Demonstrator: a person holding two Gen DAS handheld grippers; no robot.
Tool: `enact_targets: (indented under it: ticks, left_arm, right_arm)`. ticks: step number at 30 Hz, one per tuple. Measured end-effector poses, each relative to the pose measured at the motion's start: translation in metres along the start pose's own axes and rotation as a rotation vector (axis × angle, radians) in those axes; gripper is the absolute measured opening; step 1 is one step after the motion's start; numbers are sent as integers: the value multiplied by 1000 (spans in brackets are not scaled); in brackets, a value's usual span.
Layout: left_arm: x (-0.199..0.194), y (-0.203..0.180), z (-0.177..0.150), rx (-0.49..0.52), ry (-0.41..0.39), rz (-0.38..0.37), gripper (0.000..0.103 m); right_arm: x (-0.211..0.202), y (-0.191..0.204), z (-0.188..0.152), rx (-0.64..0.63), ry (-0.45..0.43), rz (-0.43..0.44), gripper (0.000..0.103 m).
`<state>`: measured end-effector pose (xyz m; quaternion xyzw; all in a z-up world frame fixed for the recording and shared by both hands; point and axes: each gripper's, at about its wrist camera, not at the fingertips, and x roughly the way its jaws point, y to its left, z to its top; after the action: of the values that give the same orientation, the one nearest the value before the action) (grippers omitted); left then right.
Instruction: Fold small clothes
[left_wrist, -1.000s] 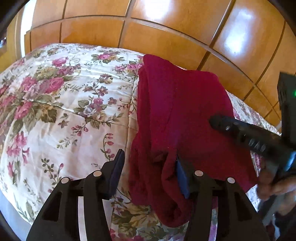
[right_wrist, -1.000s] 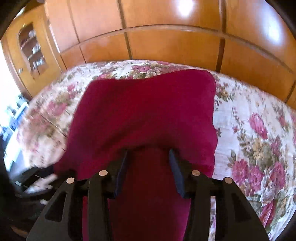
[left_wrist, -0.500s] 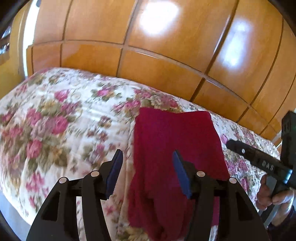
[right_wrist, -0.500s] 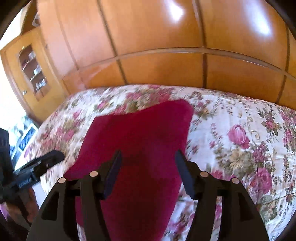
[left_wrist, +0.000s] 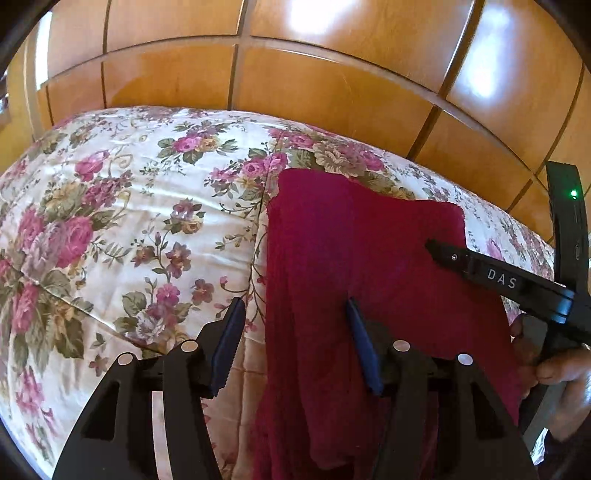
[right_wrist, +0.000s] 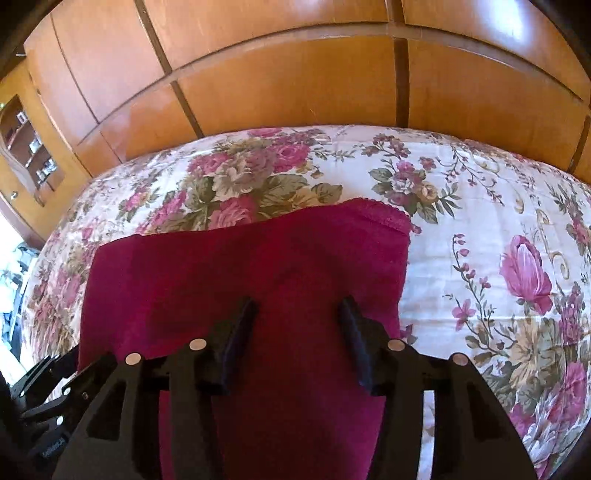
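Both wide-open claws, left claw (left_wrist: 293, 325) and right claw (right_wrist: 297, 323), hover over the red cloth (right_wrist: 258, 273).

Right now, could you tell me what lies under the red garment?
The red garment lies on the floral bedspread, which shows all around it. Whatever sits directly beneath the cloth is covered; no other item shows.

The right gripper (right_wrist: 297, 317) is seen with jaws spread above a dark red garment (right_wrist: 251, 273), apparently not gripping it. The garment is laid flat on the floral bedspread (right_wrist: 480, 229), extending toward its far edge. Wooden panelling (right_wrist: 295, 81) is observed behind.
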<state>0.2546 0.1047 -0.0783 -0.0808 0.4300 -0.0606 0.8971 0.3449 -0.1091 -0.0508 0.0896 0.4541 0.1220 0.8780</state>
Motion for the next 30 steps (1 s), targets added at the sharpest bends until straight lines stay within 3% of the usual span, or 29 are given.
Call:
enact_targets:
  ticks: [2, 4, 5, 7, 17, 23, 25, 28, 30]
  left_arm:
    - [-4, -4, 0, 23, -14, 12, 56]
    - [-9, -6, -1, 34, -28, 13, 56]
    - [-11, -7, -2, 38, -33, 16, 63]
    - [-14, -6, -5, 46, -45, 24, 68]
    - [-15, -4, -14, 49, -32, -17, 68]
    - [-9, 7, -23, 3, -1, -107, 68]
    - [-3, 19, -26, -55, 27, -193, 68]
    - [7, 37, -32, -175, 63, -359, 54]
    - [9, 43, -35, -214, 66, -414, 48]
  right_arm:
    - [-3, -2, -2, -2, -11, 5, 57]
    - [-10, -5, -4, 21, -22, 11, 73]
    - [-13, -8, -5, 36, -28, 19, 79]
    - [-18, -11, -7, 51, -32, 41, 83]
    - [-39, -26, -39, 111, 1, 200, 87]
    - [-43, -29, -61, 143, 60, 331, 85]
    - [-39, -29, -70, 163, 98, 395, 83]
    - [-35, -29, -73, 199, 108, 430, 70]
    - [-38, -25, -71, 189, 103, 431, 53]
